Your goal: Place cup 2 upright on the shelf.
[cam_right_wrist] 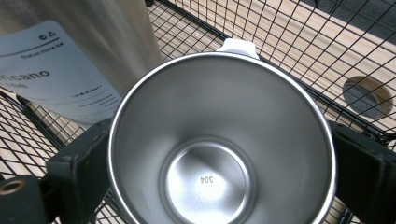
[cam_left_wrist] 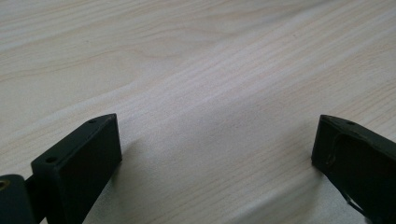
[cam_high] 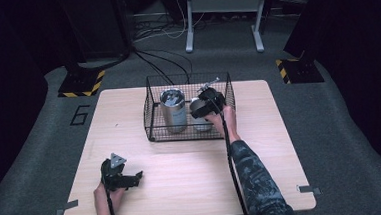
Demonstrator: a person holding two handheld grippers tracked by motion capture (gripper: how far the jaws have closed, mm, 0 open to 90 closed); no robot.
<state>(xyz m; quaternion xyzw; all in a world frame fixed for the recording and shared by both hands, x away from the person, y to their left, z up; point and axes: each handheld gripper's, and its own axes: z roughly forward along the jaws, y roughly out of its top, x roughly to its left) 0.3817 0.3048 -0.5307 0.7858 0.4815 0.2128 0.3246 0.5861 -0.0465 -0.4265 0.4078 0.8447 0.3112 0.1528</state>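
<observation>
My right gripper (cam_high: 200, 110) is inside the black wire basket (cam_high: 152, 121), jaws clamped on either side of a round, polished steel cup (cam_right_wrist: 219, 140) with a white tab at its far rim. A taller brushed-steel tumbler (cam_high: 173, 110) with a pale label stands just beside the cup. My left gripper (cam_high: 131, 179) rests on the pale, wood-grained table (cam_high: 192, 172), jaws spread wide, holding nothing, well apart from the basket.
</observation>
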